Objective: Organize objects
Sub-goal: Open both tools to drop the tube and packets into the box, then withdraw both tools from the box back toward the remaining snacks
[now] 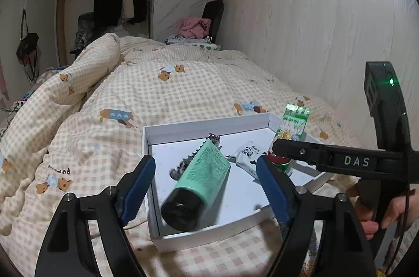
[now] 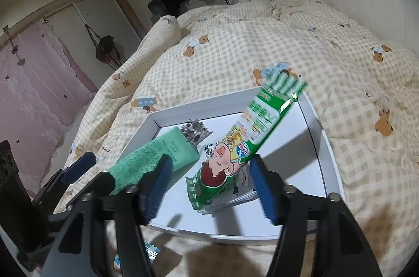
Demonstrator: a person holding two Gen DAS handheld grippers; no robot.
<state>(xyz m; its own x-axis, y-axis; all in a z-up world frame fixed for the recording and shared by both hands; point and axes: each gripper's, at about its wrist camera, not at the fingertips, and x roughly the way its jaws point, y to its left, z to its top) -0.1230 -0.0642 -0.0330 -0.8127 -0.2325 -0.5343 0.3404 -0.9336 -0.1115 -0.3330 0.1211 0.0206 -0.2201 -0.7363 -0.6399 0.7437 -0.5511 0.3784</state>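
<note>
A shallow white box (image 1: 183, 126) lies on the bed. My left gripper (image 1: 204, 167) is open over its near left part. A mint-green tube with a black cap (image 1: 201, 177) lies blurred between the blue pads and touches neither. My right gripper (image 2: 209, 164) is open too. A long green snack packet with a cartoon face (image 2: 251, 125) lies slanted across the box (image 2: 314, 146) between its fingers, free of both pads. In the left wrist view the right gripper (image 1: 280, 146) reaches in from the right, next to the packet (image 1: 293, 125). The tube (image 2: 157, 154) and the left gripper's pad (image 2: 81, 161) show at lower left in the right wrist view.
A small black-and-white sachet (image 1: 248, 154) and a dark chain-like item (image 1: 183, 165) also lie in the box. A checked bear-print duvet (image 1: 157, 93) covers the bed, with a wood-grain wall (image 1: 327, 28) close on the right. Small packets (image 2: 152, 250) lie before the box. A hand (image 1: 387, 214) holds the right gripper.
</note>
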